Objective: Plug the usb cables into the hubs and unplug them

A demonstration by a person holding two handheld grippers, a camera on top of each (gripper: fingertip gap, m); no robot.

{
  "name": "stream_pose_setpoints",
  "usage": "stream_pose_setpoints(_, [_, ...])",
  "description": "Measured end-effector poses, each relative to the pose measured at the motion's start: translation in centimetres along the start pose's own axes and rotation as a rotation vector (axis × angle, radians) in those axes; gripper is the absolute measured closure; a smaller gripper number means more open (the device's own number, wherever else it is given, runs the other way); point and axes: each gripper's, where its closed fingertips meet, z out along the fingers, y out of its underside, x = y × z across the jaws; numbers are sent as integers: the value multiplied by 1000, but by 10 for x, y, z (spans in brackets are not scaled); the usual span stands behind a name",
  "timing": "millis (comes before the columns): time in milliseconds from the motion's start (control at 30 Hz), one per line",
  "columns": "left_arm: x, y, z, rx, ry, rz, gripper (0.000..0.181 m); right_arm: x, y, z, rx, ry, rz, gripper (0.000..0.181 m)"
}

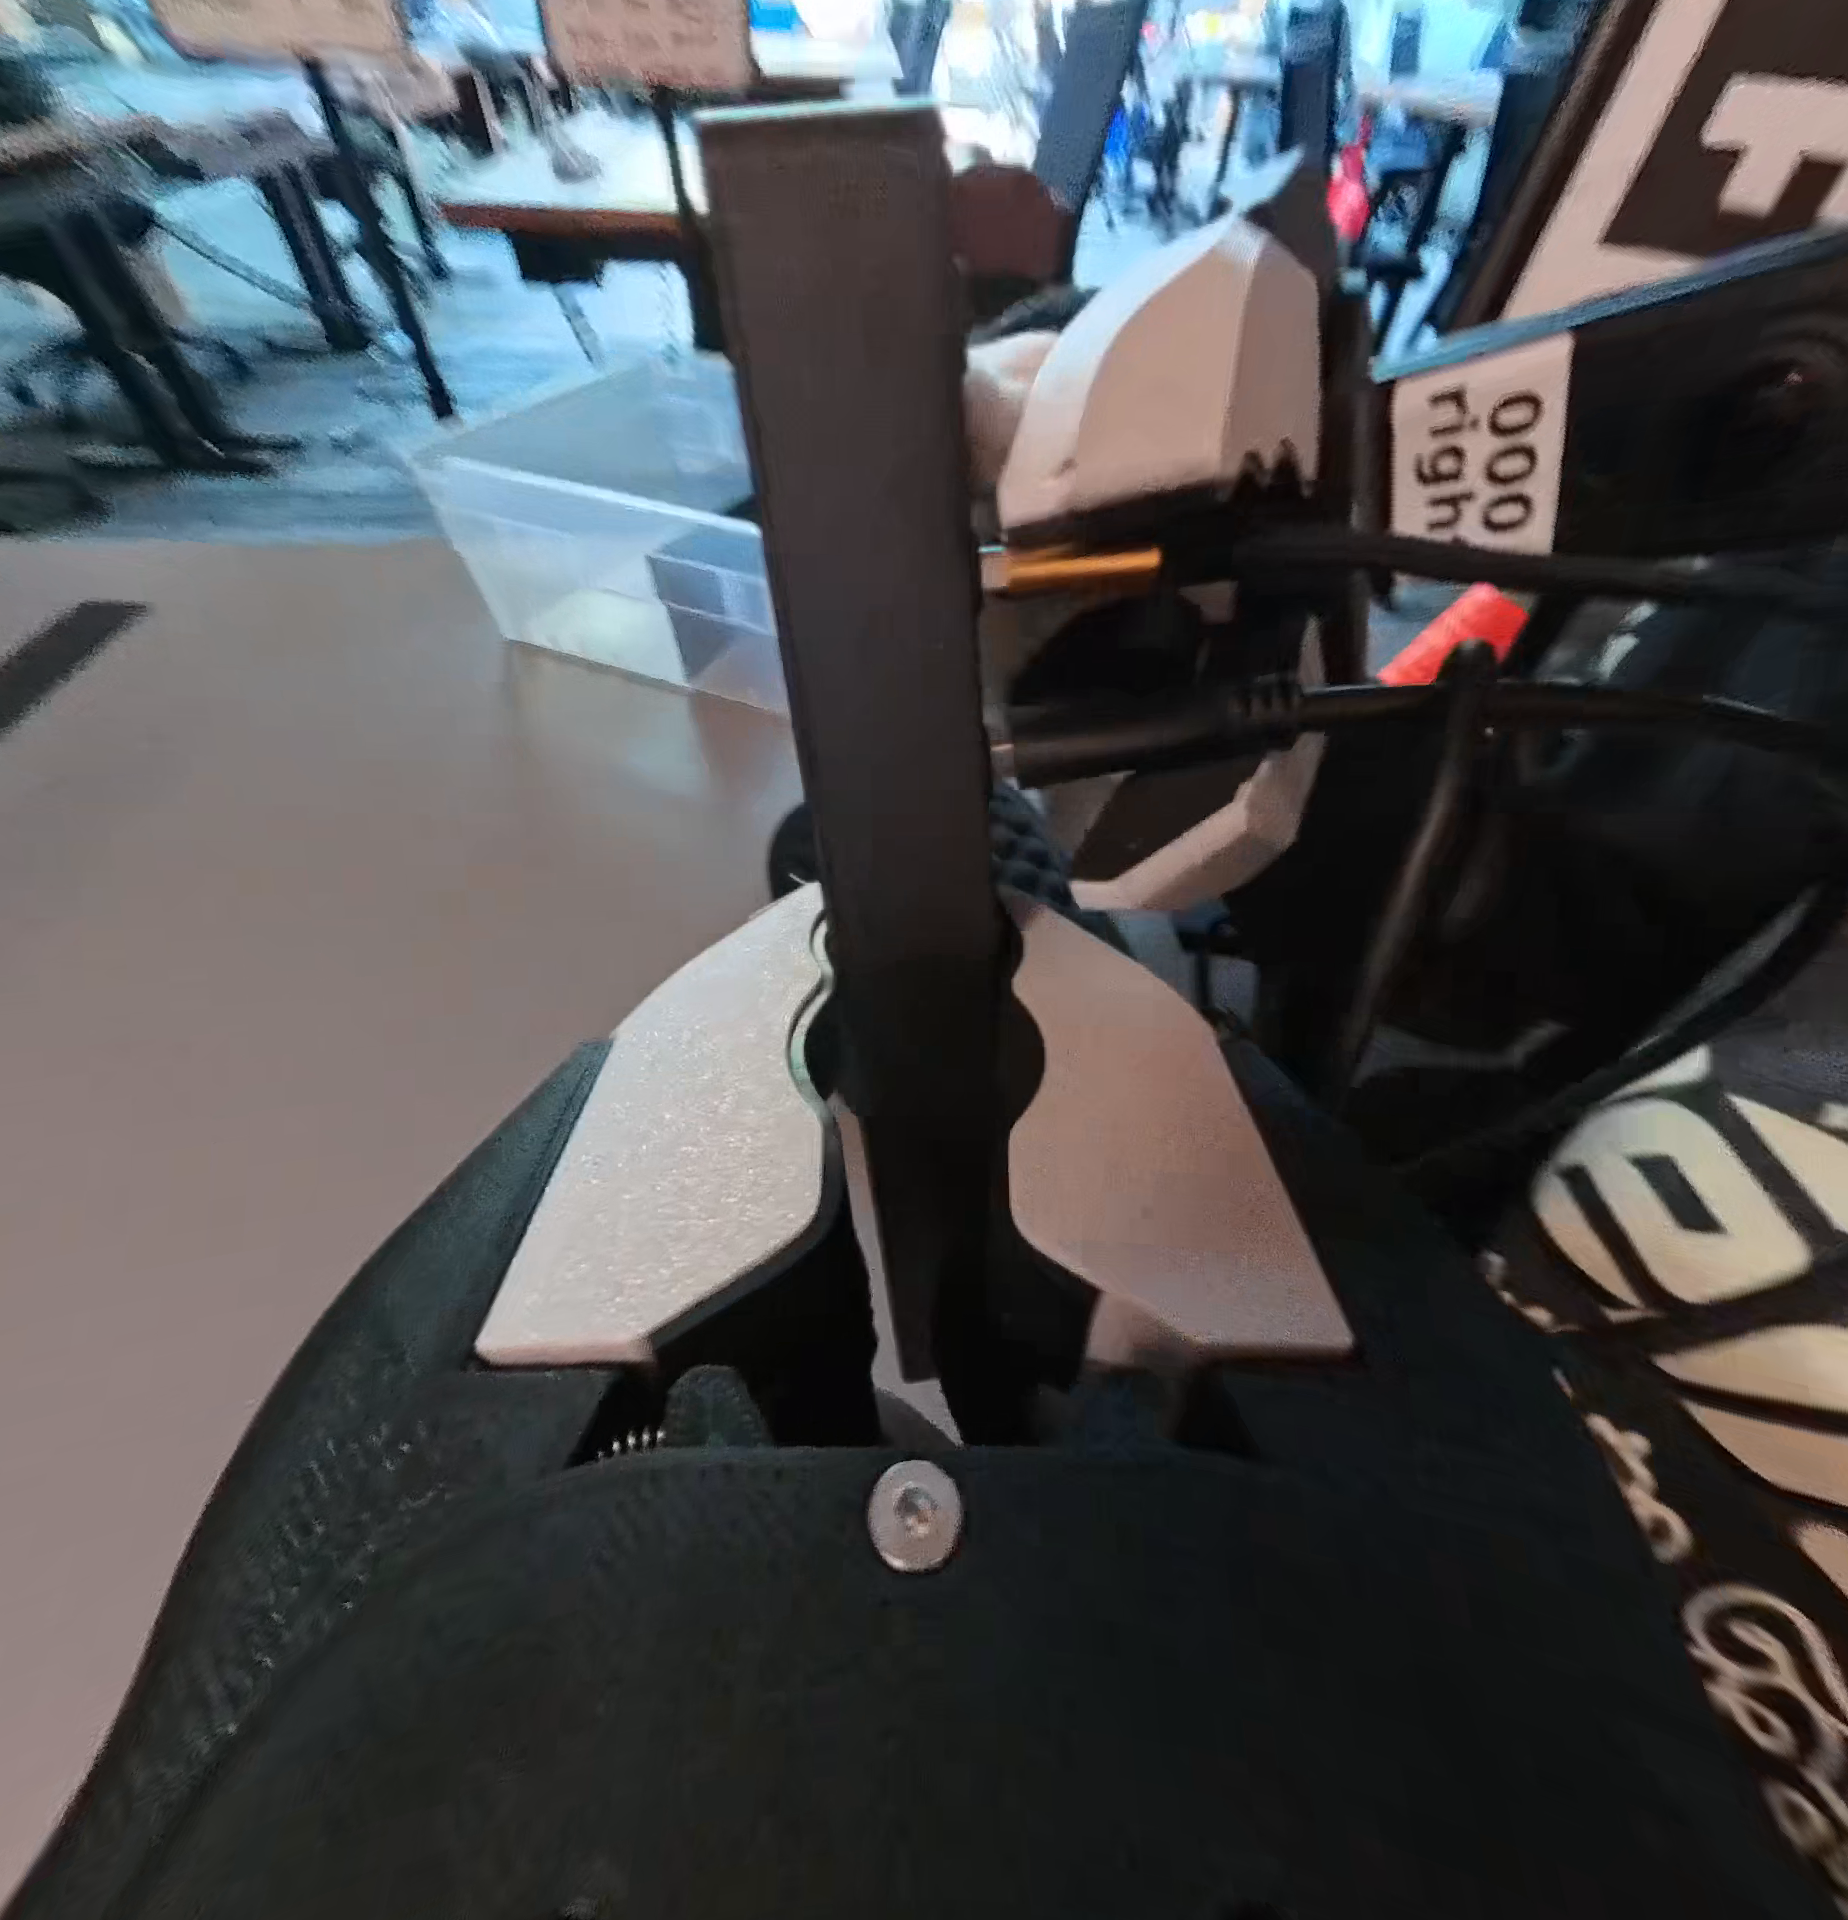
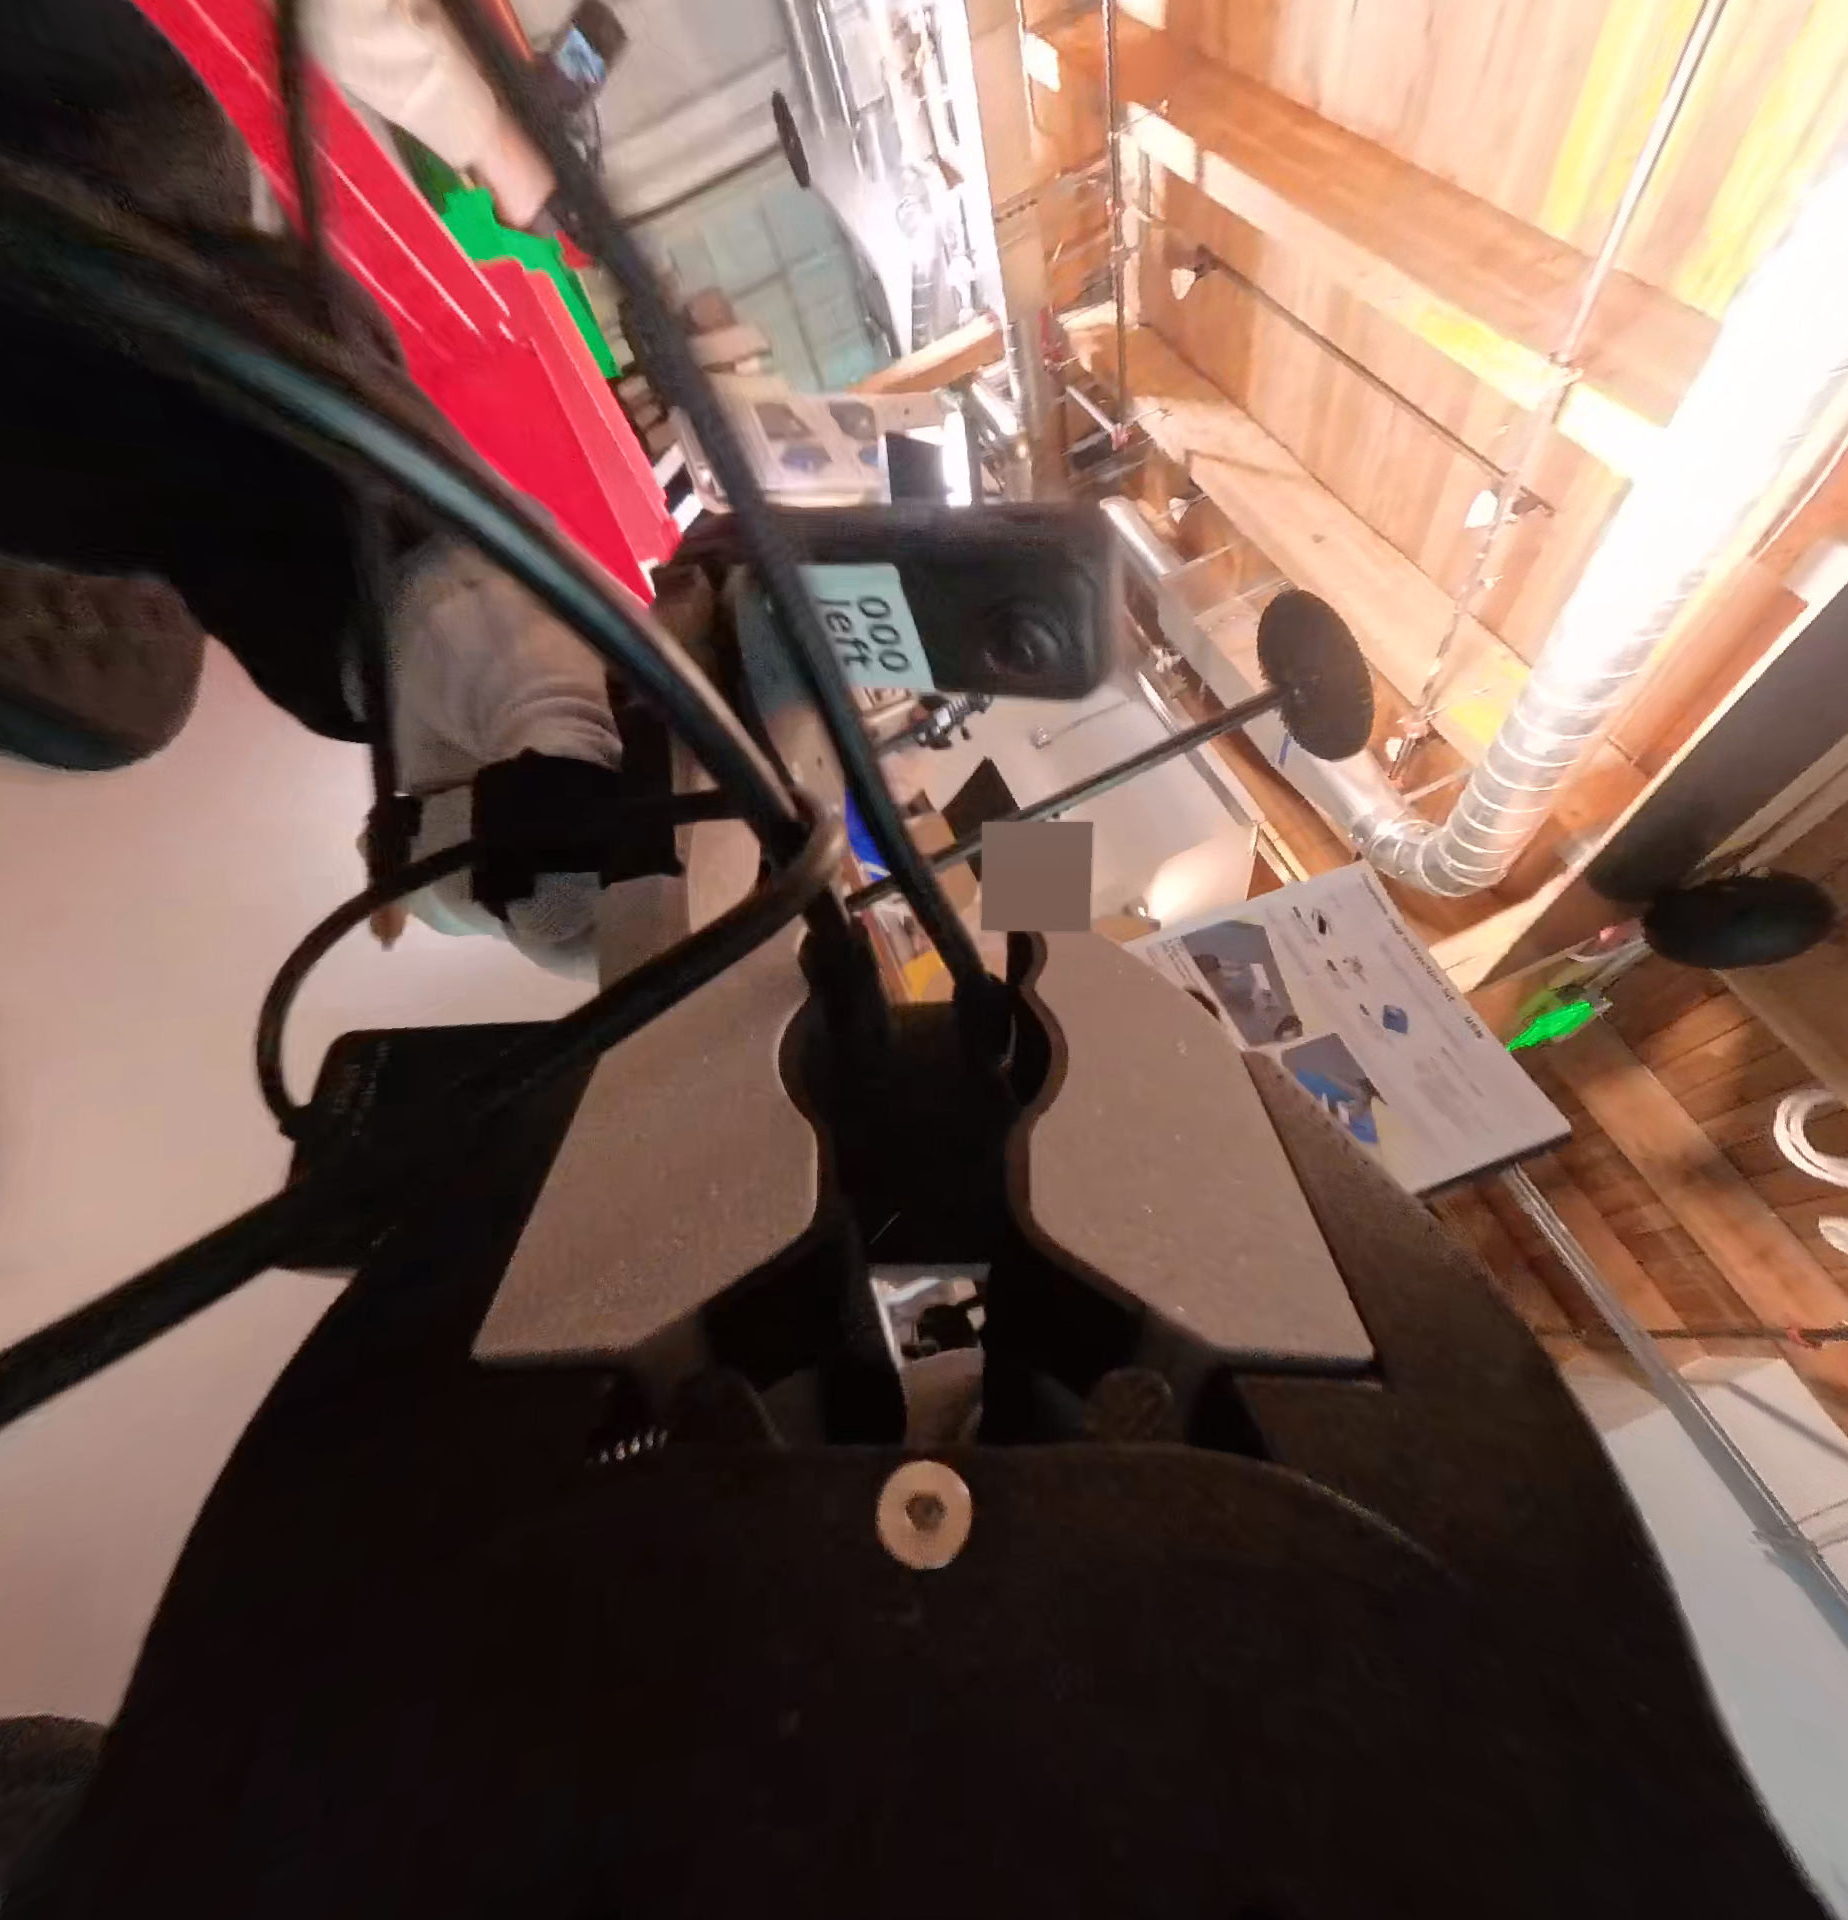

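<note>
left gripper (image 1: 915, 1049): clamped on black USB hub (image 1: 847, 499), held upright above table
right gripper (image 2: 920, 1049): closed on black cable plugs (image 2: 915, 1122), pressed against hub's right face
clearance: table (image 1: 276, 883) bare to the left; clear bin (image 1: 608, 540) just behind hub
room: other desks (image 1: 172, 208) blurred beyond

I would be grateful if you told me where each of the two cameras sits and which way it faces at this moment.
Left wrist view: sits on the left hand-held gripper, looking level along its fingers, shut on a dark hub, over a pale table.
Right wrist view: sits on the right hand-held gripper, rolled sideways, fingers closed around black cable plugs.
Shared: each view shows the other gripper; both show the table and the black cables.
</note>
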Motion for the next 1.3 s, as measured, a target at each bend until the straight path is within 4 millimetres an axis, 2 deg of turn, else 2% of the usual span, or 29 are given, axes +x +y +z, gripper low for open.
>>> stream_pose_setpoints(67, [-20, -5, -11, 102, -113, 8, 157, 4, 9, 2, -54, 41, 18, 143])
stream_pose_setpoints(167, [-63, -8, -45, 232, -382, 47, 157, 6, 31, 0, -112, 28, 145, 145])
stream_pose_setpoints(233, [-86, -6, -71, 260, -579, 127, 157, 3, 56, 0, -193, -24, 397, 145])
stream_pose_setpoints(300, [-102, 1, -91, 202, -766, 261, 157, 5, 77, 0, -247, -23, 744, 147])
stream_pose_setpoints(333, [-106, 3, -97, 156, -834, 341, 157, 7, 81, 1, -241, -12, 908, 148])
stream_pose_setpoints(400, [-106, 1, -101, 127, -899, 455, 157, 15, 74, 2, -155, 0, 1148, 150])
stream_pose_setpoints(467, [-101, -1, -97, 124, -900, 491, 157, 22, 60, 4, -61, 4, 1253, 152])
stream_pose_setpoints(533, [-97, -2, -94, 97, -924, 548, 156, 19, 52, 7, -81, -8, 1219, 154])
stream_pose_setpoints(667, [-92, -2, -92, 77, -942, 607, 157, 4, 43, 11, -262, -58, 987, 153])
stream_pose_setpoints(767, [-90, 1, -84, 13, -958, 690, 157, -6, 34, 10, -361, -116, 895, 152])
stream_pose_setpoints(833, [-85, 1, -78, 12, -946, 732, 157, -8, 30, 11, -390, -111, 925, 151])
stream_pose_setpoints(933, [-76, -1, -69, 15, -922, 779, 156, -15, 35, 17, -414, -100, 964, 150])
stream_pose_setpoints(1000, [-74, 0, -65, -3, -928, 811, 155, -22, 35, 21, -397, -131, 973, 161])
stream_pose_setpoints(1067, [-73, 1, -64, -6, -939, 854, 153, -21, 34, 24, -370, -111, 978, 165])
stream_pose_setpoints(1200, [-73, 7, -58, 6, -880, 802, 148, -28, 33, 28, -366, -135, 977, 165])
stream_pose_setpoints(1300, [-77, 5, -65, 61, -843, 633, 156, -26, 38, 29, -376, -108, 960, 165])
